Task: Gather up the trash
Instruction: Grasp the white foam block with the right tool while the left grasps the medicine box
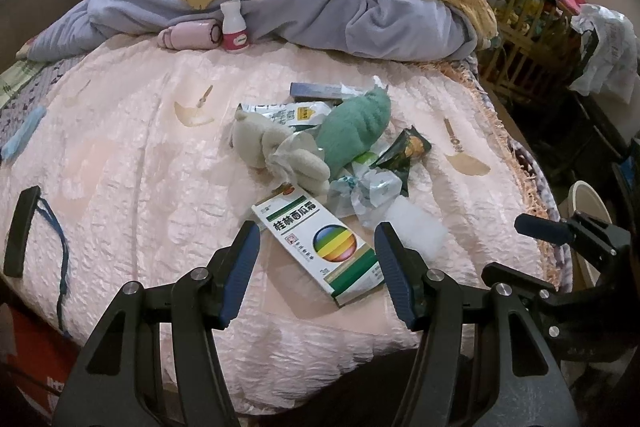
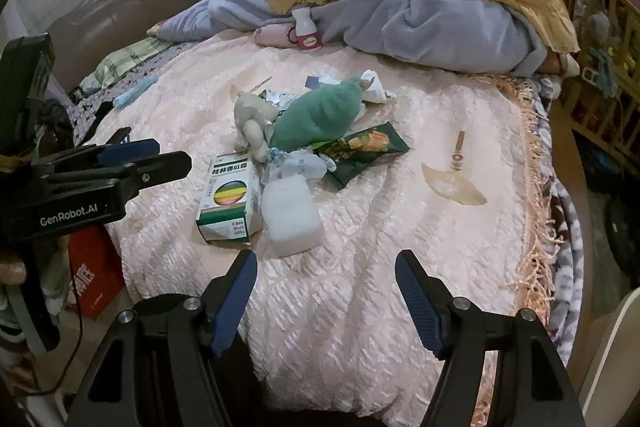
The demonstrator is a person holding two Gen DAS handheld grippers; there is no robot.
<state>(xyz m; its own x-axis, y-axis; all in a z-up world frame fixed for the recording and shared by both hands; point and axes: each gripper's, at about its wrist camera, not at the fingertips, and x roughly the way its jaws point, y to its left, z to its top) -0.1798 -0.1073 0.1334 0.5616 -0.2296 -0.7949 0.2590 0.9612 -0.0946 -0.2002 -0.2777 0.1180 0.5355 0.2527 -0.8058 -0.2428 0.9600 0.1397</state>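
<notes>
Trash sits heaped mid-bed (image 1: 120, 155) on the pink quilt, mixed with two soft toys that likely stay.

Green plush (image 1: 356, 127) at 12 o'clock of the pile; beige plush (image 1: 276, 151) at its 9 o'clock.

Medicine box (image 1: 316, 247): nearest item, between the left tool's (image 1: 316, 259) spread, empty fingers. Judgement: lower and close across its narrow width.

White foam block (image 2: 292, 219), touching the box at 3 o'clock: right tool (image 2: 326, 291) wide open, empty, just short of it.

Snack wrapper (image 2: 360, 153), crumpled plastic (image 2: 296, 163): thin, pinch an edge.
</notes>
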